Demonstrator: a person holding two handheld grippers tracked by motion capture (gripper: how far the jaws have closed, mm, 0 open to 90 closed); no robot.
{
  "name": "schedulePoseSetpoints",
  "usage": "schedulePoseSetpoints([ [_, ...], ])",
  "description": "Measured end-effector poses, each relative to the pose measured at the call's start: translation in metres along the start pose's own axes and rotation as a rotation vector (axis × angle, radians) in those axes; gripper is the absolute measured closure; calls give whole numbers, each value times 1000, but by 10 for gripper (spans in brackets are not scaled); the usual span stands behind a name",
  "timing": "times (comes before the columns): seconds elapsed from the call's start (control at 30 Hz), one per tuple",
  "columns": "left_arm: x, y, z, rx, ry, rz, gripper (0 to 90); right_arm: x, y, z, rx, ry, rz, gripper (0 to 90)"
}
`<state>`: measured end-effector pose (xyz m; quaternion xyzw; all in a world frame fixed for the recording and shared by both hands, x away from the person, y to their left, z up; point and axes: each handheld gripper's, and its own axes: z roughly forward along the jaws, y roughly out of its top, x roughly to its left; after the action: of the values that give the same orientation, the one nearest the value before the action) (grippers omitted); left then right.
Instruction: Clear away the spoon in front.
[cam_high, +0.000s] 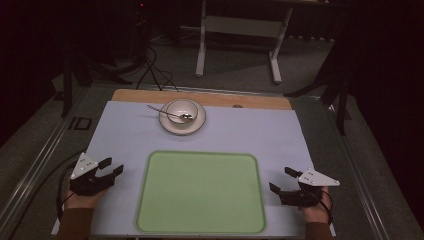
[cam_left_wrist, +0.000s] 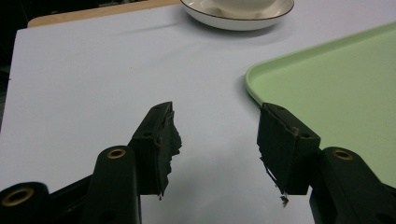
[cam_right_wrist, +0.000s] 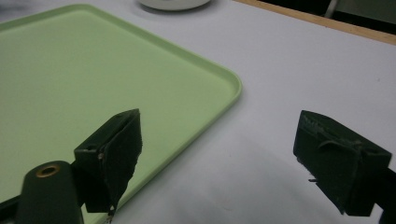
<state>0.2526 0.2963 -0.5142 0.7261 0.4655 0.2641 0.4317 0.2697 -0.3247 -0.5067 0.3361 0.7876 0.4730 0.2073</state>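
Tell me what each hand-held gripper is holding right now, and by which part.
Nothing is held. The left hand-held gripper and the right hand-held gripper both have open, empty jaws, either side of the tray.

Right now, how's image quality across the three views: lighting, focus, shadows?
High view: dim, surroundings nearly black, tray and bowl readable. Left gripper view: brighter, left gripper casts a soft shadow, plate rim slightly soft. Right gripper view: right gripper blurred up close.
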Motion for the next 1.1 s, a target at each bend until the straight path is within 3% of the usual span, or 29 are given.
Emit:
schedulePoseSetpoints([
  [0.3,-3,1,0,-6,2,7,455,1,0,1,-1,5,2,148],
  [0.43,0,3,-1,-33,-34,-52,444,0,0,2,8,7,6,147],
  [0.8,-1,7,-1,-48,-45,-95,412,-1,0,2,10,4,20,146],
  [1.1,-7,17,1,-41,-27,-58,400,-2,-1,1,3,-2,29,145],
])
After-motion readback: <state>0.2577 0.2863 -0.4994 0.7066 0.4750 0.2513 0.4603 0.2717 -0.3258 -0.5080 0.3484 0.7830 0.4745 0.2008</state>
